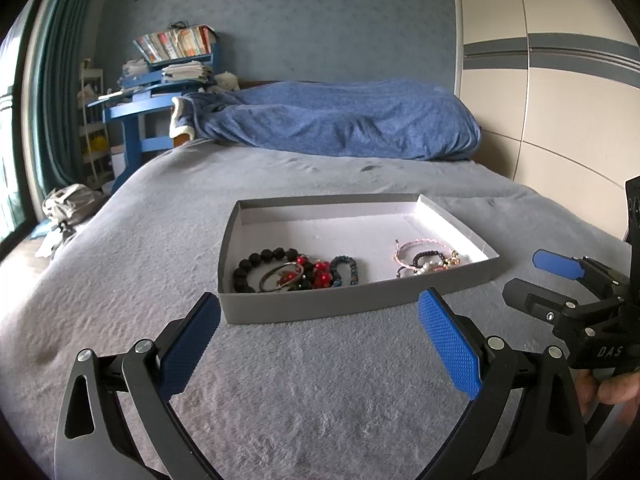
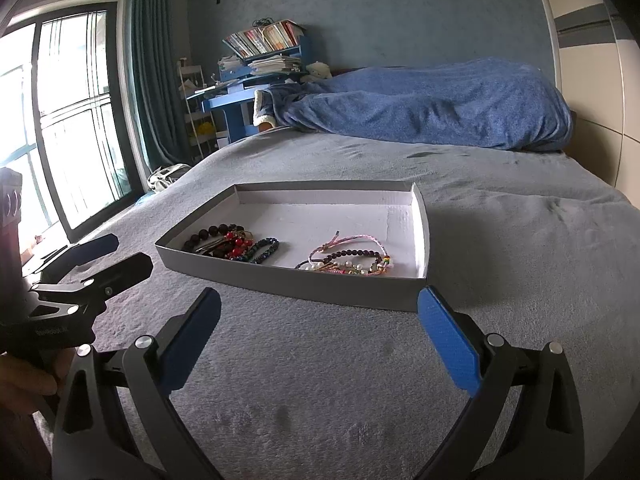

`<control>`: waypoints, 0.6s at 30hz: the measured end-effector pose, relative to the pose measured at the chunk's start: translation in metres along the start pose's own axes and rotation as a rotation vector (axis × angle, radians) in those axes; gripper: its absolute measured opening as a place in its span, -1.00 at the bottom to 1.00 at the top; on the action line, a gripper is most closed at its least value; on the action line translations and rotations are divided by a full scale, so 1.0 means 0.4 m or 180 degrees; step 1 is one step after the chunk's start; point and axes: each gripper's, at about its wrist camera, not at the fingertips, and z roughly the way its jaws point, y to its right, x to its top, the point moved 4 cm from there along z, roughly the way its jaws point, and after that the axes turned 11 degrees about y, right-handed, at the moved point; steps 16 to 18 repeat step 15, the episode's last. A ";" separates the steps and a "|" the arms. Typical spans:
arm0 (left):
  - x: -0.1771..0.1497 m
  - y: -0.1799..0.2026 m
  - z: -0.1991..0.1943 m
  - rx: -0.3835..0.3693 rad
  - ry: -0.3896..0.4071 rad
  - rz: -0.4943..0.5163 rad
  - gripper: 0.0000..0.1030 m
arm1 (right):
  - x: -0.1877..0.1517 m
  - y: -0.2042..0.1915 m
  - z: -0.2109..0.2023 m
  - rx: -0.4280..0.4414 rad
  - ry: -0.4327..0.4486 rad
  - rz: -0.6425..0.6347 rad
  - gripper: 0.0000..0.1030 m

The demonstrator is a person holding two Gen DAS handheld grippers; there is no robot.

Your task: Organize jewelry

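- Left wrist view, nearest: the left gripper (image 1: 320, 344) hovers low over the grey bed cover (image 1: 120, 280), its blue-padded fingers spread wide with nothing between them.
- Right wrist view, nearest: the right gripper (image 2: 320, 344) is likewise wide open and empty above the same cover, just short of the box.
- Each gripper appears at the edge of the other's view, held by a partly visible hand (image 1: 612, 390).
- Middle ground: a shallow grey cardboard box (image 1: 320, 306) with a white inside lies flat on the bed, just beyond both sets of fingertips.
- Box, front left corner: a black bead bracelet (image 1: 256, 266), a metal ring (image 1: 280, 276), red beads (image 1: 320, 274) and a dark blue braided bracelet (image 1: 346, 268) lie bunched and touching.
- Box, front right: a pink cord bracelet (image 1: 424, 246) and a tangle of pearl and dark bead bracelets (image 2: 348, 262) lie together, apart from the first group.
- Far: a rumpled blue blanket (image 1: 340, 120) lies across the bed's head.
- Farthest: a blue desk (image 1: 136, 116) stacked with books (image 1: 176, 44), green curtains (image 2: 156, 60) and a window (image 2: 68, 112).
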 end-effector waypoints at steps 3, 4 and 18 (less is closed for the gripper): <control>-0.003 -0.003 0.001 -0.0003 -0.0009 -0.0014 0.90 | 0.000 0.001 0.000 0.0001 0.0000 -0.0002 0.89; -0.004 -0.004 0.002 -0.0004 -0.0010 -0.0017 0.90 | 0.000 0.001 0.001 0.0000 -0.0001 -0.0003 0.89; -0.008 -0.008 0.005 0.0008 -0.0036 -0.0007 0.90 | 0.000 0.002 0.000 0.0001 0.0002 0.0003 0.89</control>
